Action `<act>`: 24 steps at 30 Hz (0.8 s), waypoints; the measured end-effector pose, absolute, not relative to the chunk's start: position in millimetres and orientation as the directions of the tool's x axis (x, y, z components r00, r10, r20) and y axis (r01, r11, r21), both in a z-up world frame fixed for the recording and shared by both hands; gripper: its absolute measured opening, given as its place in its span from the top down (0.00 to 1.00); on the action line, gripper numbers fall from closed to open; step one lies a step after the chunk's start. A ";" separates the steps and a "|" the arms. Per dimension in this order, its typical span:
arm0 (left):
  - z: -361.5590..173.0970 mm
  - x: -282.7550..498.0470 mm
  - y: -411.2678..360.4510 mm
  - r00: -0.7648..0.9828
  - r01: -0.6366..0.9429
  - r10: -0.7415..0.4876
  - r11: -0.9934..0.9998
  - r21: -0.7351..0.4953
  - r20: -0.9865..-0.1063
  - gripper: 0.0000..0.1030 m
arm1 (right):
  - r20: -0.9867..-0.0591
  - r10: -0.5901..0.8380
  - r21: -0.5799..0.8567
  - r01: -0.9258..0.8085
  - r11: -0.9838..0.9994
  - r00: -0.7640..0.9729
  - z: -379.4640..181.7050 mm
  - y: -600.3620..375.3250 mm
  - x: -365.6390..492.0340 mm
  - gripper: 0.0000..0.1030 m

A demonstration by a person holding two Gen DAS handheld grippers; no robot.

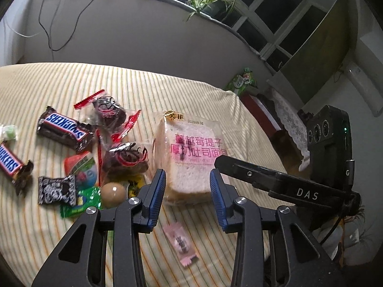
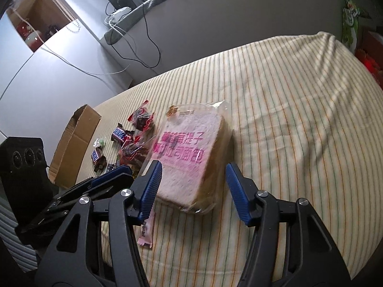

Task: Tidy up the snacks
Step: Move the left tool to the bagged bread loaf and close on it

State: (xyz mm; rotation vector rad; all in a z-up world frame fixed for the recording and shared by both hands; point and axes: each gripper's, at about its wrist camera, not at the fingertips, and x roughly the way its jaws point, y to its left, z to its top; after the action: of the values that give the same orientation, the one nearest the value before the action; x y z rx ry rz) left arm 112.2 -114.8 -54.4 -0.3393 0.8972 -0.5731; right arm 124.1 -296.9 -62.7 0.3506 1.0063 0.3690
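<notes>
A bagged slice of toast with pink lettering point(image 1: 191, 157) lies on the striped cloth; it also shows in the right wrist view point(image 2: 189, 157). My left gripper point(image 1: 188, 181) is open, its blue pads either side of the toast's near edge. My right gripper point(image 2: 192, 174) is open too, its pads flanking the same toast from the other side. Left of the toast lies a pile of snacks: Snickers bars point(image 1: 64, 129), dark wrapped cakes point(image 1: 110, 112), a brown ball point(image 1: 113, 194). A small pink sachet point(image 1: 180, 244) lies under the left gripper.
An open cardboard box point(image 2: 74, 143) stands at the far left of the cloth. The other gripper's black body point(image 1: 328, 143) is at the right. A green snack bag point(image 2: 349, 21) and red items lie past the cloth's far corner. Cables hang on the wall behind.
</notes>
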 end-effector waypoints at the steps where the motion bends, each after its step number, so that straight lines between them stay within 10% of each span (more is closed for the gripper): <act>1: -55.4 114.1 -114.0 0.487 0.323 -0.597 0.801 -0.504 -0.637 0.66 | -0.747 0.463 0.458 -0.135 0.879 0.477 -64.6 -298.5 126.6 0.46; 24: -72.8 141.2 -130.0 0.388 0.345 -0.604 0.795 -0.499 -0.696 0.51 | -0.763 0.528 0.521 -0.129 0.844 0.372 -80.6 -305.3 153.1 0.53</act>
State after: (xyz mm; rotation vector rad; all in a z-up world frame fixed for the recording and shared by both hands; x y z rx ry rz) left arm 141.2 -130.0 -72.8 -0.2925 1.0042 -0.6148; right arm 153.1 -305.3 -80.6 0.4099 1.1170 0.4361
